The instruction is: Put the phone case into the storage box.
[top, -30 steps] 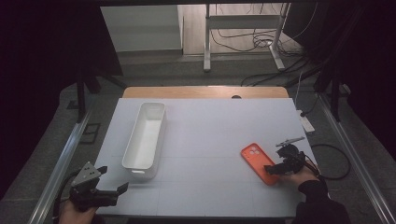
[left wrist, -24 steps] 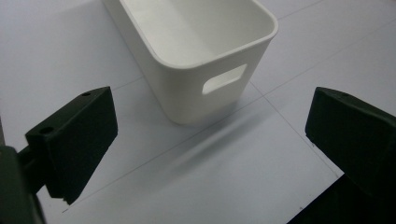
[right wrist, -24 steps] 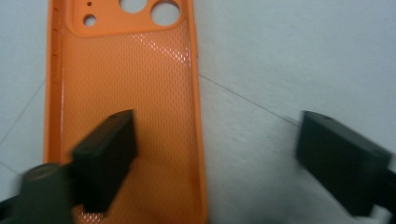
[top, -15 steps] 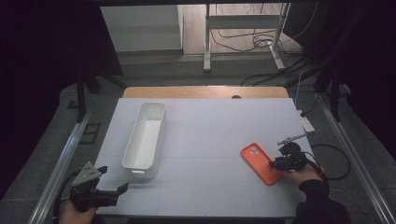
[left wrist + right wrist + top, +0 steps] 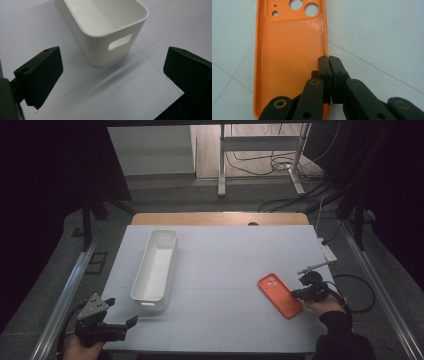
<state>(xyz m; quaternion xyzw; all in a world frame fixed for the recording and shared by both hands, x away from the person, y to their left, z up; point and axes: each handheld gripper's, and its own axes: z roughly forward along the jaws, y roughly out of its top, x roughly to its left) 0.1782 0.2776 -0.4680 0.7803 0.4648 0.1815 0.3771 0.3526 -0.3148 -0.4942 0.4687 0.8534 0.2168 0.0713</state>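
Table (image 5: 225, 270): carrying a white bin and an orange phone case, well apart.
Bin (image 5: 155, 265): lying lengthwise at the left, empty; likely the drop point.
Case (image 5: 280, 295): lying flat at the right, inner side up, camera holes at the far end.
Right gripper (image 5: 299, 295): jaws have just been closing and are now pinching the case's near side wall (image 5: 325, 53), seemingly the only liftable edge.
Left gripper (image 5: 121, 314): hovering near the bin's handle end (image 5: 120, 41), jaws wide apart, gripping nothing.

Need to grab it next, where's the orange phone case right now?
In the high view, the orange silicone phone case lies on the white table's right side, its edge pinched by the right gripper.
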